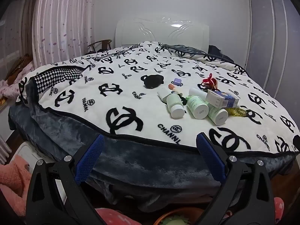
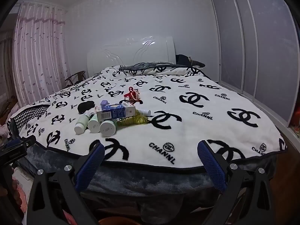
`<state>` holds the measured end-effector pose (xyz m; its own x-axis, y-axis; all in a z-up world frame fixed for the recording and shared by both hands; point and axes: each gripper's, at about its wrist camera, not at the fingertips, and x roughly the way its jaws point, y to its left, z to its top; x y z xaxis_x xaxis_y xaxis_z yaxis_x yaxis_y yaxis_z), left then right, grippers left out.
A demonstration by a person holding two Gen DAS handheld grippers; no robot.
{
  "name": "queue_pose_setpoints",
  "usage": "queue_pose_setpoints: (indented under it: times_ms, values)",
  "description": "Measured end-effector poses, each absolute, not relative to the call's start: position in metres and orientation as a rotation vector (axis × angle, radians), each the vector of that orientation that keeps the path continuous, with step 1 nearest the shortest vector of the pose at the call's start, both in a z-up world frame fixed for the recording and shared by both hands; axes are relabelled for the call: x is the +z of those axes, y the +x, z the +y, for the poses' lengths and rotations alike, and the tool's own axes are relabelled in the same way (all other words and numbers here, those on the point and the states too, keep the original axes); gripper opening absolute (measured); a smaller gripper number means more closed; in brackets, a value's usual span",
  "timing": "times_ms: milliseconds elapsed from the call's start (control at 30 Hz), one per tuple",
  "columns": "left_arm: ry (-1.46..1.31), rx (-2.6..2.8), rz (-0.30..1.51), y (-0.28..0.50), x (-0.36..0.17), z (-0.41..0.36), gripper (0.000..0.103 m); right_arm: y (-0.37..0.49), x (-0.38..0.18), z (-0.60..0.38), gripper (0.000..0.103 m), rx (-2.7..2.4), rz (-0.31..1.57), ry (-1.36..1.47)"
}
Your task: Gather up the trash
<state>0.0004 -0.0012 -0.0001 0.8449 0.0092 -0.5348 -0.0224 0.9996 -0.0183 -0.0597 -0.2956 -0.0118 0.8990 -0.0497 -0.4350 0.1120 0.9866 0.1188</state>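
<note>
Across most of both views spreads a bed under a white blanket (image 1: pixel 116 101) printed with black interlocking logos, its grey plush edge hanging down on the near side, with a white headboard (image 1: pixel 161 31) at the far end, pink curtains (image 1: pixel 61 18) to the left and sliding wardrobe doors (image 2: pixel 249 43) to the right. Near the foot of the bed, right of its middle in the left wrist view, lies a cluster of clutter. A blue and white box (image 1: pixel 222 98) rests on top of three pale green bottles (image 1: pixel 196 106) that lie on their sides with white caps toward the near edge. A crumpled yellow wrapper (image 1: pixel 237 111) touches the cluster on the right. Farther back sit a black scrunchie-like object (image 1: pixel 152 81), a red ribbon tangle (image 1: pixel 210 82) and a small lilac case (image 1: pixel 177 81). Left gripper (image 1: pixel 150 146) and right gripper (image 2: pixel 151 154) both hang off the near edge of the bed, jaws spread wide, nothing between their blue pads, well apart from the clutter.
</note>
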Motion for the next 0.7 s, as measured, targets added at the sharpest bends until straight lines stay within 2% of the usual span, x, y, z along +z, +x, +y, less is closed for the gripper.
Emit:
queue_pose_setpoints:
  times_ms: [700]
  values:
    - [-0.022,0.004,0.559,-0.0039,-0.0008,-0.0113,0.096,-0.0613,-0.0168,-0.2933,0.098,-0.067,0.466,0.154]
